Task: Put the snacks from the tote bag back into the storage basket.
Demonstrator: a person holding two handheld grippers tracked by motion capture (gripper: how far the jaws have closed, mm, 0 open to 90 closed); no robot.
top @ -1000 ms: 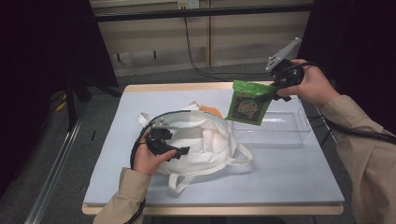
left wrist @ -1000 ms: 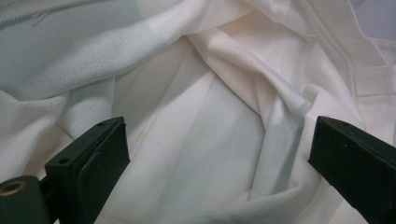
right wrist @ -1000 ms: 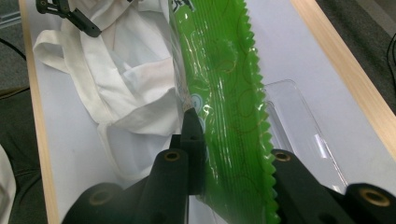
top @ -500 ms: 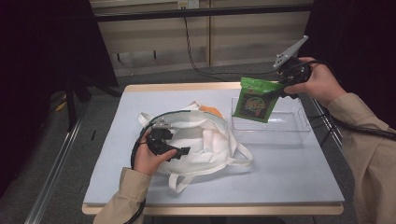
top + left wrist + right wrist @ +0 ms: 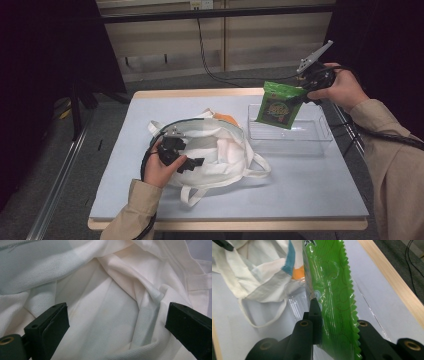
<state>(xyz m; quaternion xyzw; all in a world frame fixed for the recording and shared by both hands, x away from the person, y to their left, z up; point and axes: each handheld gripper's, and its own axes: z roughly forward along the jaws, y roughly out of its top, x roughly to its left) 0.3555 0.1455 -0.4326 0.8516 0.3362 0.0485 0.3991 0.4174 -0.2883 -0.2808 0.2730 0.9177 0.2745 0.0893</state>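
Since earlier frame: green snack pouch (image 5: 278, 105) had shifted right w/ the right gripper (image 5: 306, 94), from over the tote's far edge to above the clear plastic tray (image 5: 320, 131). Left side unchanged.

L to R:
- Left gripper (image 5: 192, 162) rested on the white tote bag (image 5: 220, 150) near table (image 5: 125, 135) centre. Jaws apart, nothing clamped; in the left gripper view the black jaws stood wide over creased fabric (image 5: 110, 305). Prob. pinning/steadying the bag so the mouth stays open.
- Bag lay flat, handles splayed toward the near edge; something orange (image 5: 227, 118) showed at its far rim, couldn't ID.
- Pouch hung upright, lower edge just above or in the tray, contact unclear. Right gripper view: jaws closed on the pouch's (image 5: 329, 290) crimped side edge, so it dangled free of the hand.
- Tray sat right of the bag, just beside it, looked empty.

Judgement: item coming out of bag into tray; set-down not yet done.
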